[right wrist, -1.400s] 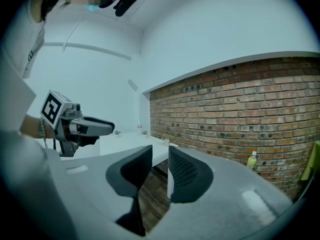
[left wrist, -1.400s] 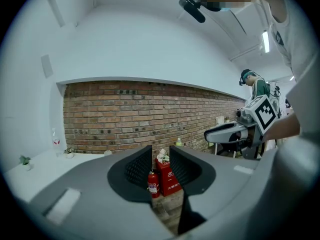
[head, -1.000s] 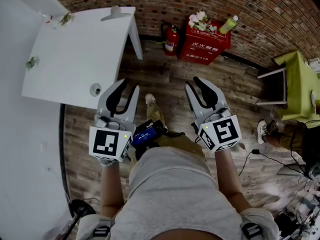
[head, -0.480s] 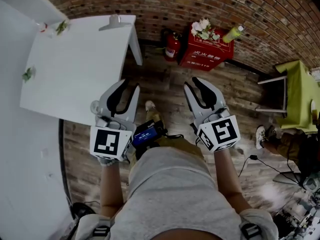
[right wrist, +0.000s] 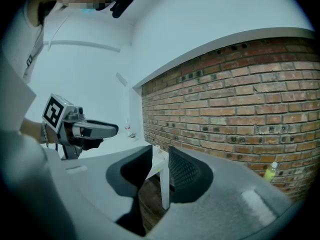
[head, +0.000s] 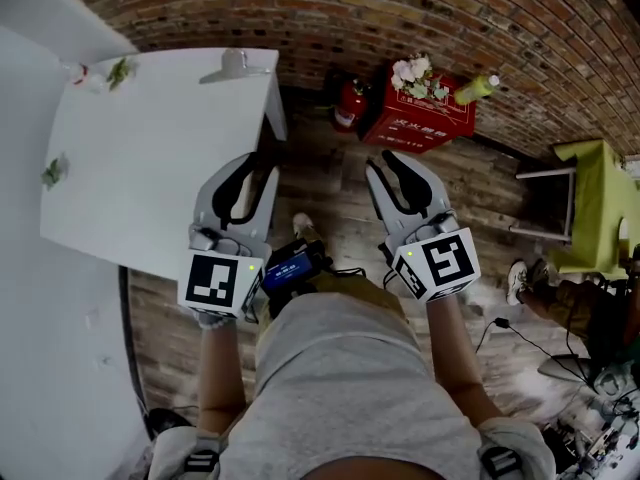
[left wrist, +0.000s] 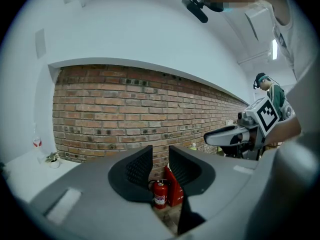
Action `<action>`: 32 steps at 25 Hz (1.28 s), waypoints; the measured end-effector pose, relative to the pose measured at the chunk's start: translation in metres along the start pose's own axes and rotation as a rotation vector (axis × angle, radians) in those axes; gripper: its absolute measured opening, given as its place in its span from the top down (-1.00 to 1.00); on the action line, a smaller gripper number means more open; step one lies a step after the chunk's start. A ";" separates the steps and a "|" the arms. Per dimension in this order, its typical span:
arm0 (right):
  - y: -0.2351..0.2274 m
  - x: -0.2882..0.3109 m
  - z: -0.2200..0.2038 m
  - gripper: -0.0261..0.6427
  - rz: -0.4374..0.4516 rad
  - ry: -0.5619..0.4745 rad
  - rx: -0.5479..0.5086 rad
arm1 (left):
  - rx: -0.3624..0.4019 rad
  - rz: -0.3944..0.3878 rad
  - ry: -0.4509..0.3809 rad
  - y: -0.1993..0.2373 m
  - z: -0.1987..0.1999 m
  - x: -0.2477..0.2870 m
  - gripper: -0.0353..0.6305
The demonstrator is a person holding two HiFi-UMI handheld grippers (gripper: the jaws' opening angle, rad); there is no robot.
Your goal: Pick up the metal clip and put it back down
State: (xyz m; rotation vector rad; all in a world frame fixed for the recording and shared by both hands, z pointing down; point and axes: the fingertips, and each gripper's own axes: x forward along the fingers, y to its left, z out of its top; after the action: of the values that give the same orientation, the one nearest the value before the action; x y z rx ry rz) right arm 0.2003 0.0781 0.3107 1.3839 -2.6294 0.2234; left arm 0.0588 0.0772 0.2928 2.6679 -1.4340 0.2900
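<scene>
The left claw is released: in the left gripper view its two dark ribbed pads stand a narrow gap apart with nothing between them. Through that gap a red fire extinguisher shows against the brick wall. The right claw is released too. Its pads are parted and empty, and the gap frames a white leg of the counter over the wooden floor.

In the head view both claws are held out level in front of the person, side by side and well apart, each with its marker cube facing up. The left claw hangs over the near right corner of the white counter. The right claw is over the bare wooden floor, clear of the counter.

The only piece that looks like the metal clip is a grey object resting at the counter's far edge, near the far right corner and well apart from both claws. Its exact shape is too small to make out. A few small green items lie toward the counter's left side.

Beyond the counter, against the brick wall, the fire extinguisher stands just beside a red box. The box carries flowers and a yellow-green bottle. A blue and black device sits at the person's waist between the two forearms.
</scene>
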 end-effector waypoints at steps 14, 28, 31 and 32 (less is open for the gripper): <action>0.000 0.090 0.021 0.63 0.080 0.022 -0.028 | -0.046 0.078 -0.030 0.080 -0.003 0.026 0.59; 0.017 0.137 0.016 0.63 0.162 0.070 -0.044 | -0.068 0.146 -0.022 0.121 -0.014 0.026 0.59; 0.020 0.145 0.015 0.63 0.183 0.078 -0.054 | -0.078 0.162 -0.019 0.125 -0.017 0.025 0.59; 0.021 0.148 0.015 0.63 0.190 0.082 -0.058 | -0.085 0.167 -0.014 0.126 -0.019 0.025 0.59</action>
State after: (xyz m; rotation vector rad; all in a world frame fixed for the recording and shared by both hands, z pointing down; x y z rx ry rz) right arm 0.0995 -0.0318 0.3262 1.0833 -2.6765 0.2196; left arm -0.0351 -0.0088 0.3163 2.4935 -1.6374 0.2182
